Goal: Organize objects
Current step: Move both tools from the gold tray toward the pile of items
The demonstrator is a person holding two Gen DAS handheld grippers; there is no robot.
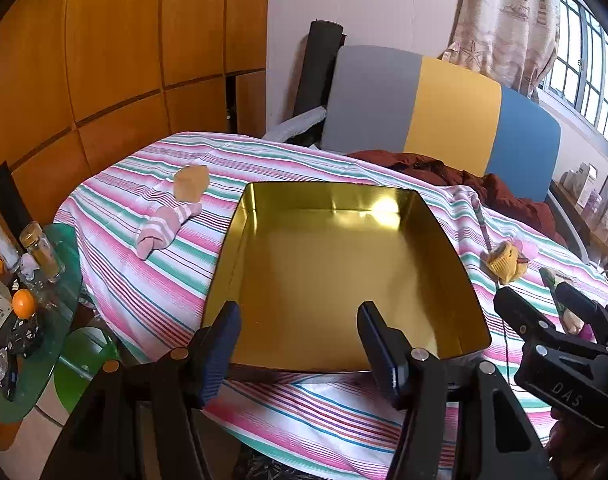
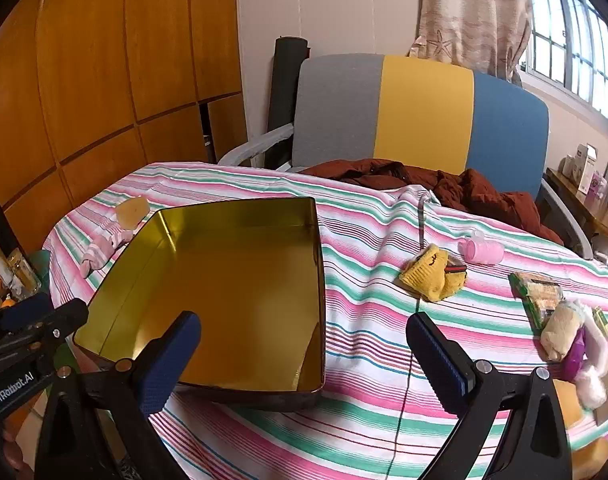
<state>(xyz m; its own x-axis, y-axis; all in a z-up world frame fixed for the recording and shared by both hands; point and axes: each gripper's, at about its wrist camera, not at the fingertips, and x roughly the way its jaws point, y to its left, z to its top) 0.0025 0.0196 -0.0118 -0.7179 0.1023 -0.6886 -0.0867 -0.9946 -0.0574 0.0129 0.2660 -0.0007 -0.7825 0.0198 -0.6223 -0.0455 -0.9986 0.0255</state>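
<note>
Left gripper (image 1: pixel 300 344) — nearest the lens, jaws partly apart, nothing between the pads, hanging over the near rim of the tin (image 1: pixel 240 240). Right gripper (image 2: pixel 304 354) — jaws spread wide and empty, one finger over the tin's near right corner, the other over bare cloth (image 2: pixel 376 320). Tin: rectangular, gold inside, nothing in it, resting on the striped cloth that covers the table, toward its left side. Pink striped sock (image 1: pixel 164 228): on the cloth just left of the tin, not touching it, with a tan block (image 1: pixel 191 184) at its far end. Yellow socks (image 2: pixel 434 276): bundled, on the cloth to the right of the tin, well apart from it. Pink cup (image 2: pixel 482 250): on its side, just beyond the yellow socks. Green packet (image 2: pixel 536 294): flat on the cloth near the right edge. Beige plush (image 2: pixel 564 330): in front of the packet, beside something purple and white that is too blurred to tell. Thin dark cord (image 2: pixel 408 372): runs over the cloth from the yellow socks toward the near edge. Red-brown jacket (image 2: pixel 444 186): heaped at the far side of the table, before a chair back (image 2: pixel 424 112) in grey, yellow and blue. Side table (image 1: pixel 64 248): green glass, at far left, bearing jars (image 1: pixel 44 254) and an orange (image 1: pixel 23 304).
</note>
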